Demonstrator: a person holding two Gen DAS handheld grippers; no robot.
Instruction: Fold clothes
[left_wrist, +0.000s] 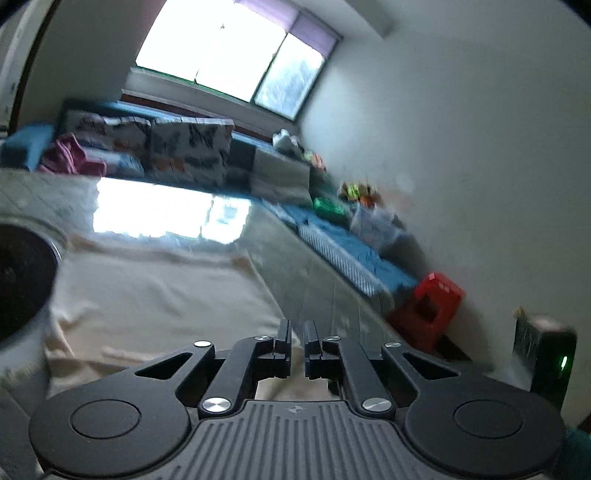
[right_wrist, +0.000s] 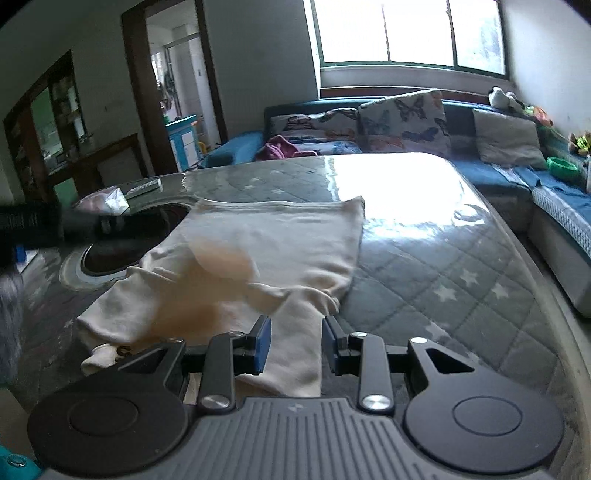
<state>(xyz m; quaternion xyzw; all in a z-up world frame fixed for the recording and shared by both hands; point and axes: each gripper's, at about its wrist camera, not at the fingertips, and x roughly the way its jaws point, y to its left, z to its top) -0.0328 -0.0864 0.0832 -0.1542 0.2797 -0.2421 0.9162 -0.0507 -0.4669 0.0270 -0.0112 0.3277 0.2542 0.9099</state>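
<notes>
A cream long-sleeved top lies spread flat on a glass-topped table with a quilted grey star-pattern cover. One sleeve runs toward the camera between the fingers of my right gripper, which is open and hovers over it. A blurred skin-coloured shape crosses the cloth. In the left wrist view the same top lies below and to the left of my left gripper, whose jaws stand almost together with nothing seen between them.
A blue corner sofa with butterfly cushions stands behind the table. A round recess sits in the table's left part, next to a dark object. A red plastic stool stands by the wall. A doorway opens at the left.
</notes>
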